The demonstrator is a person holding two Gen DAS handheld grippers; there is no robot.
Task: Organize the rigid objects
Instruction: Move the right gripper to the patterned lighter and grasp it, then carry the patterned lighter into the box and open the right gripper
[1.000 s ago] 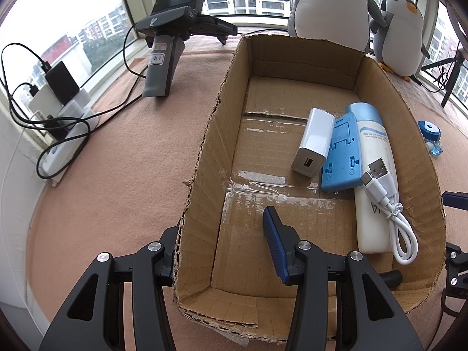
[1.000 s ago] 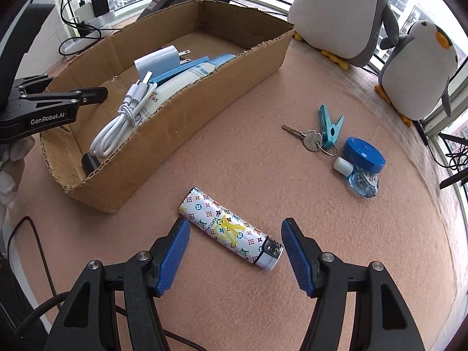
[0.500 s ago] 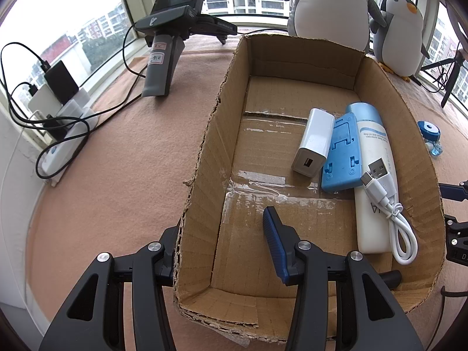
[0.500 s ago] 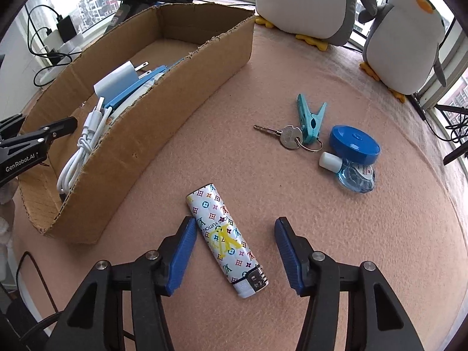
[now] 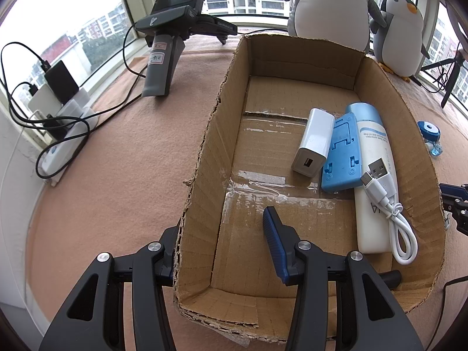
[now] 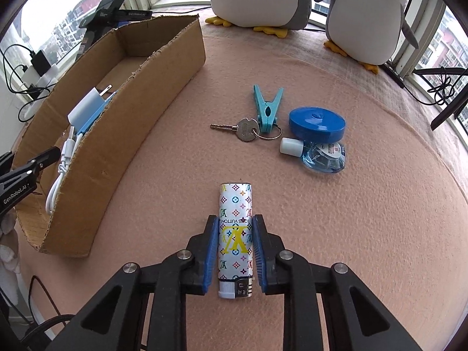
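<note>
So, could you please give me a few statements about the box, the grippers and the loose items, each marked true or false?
1. The right gripper has its pads against the patterned lighter. True.
2. The left gripper straddles a wall of the cardboard box. True.
3. The key lies inside the box. False: it lies on the cloth beside the teal clothespin.
4. The white USB cable rests on the white bottle. True.
5. The box holds nothing. False: it also holds a white charger and a blue stand.

The lighter (image 6: 235, 234) is white with multicoloured monogram print; the clothespin (image 6: 266, 108) is teal, the box (image 5: 292, 158) brown, the counter (image 6: 351, 204) pink.
</note>
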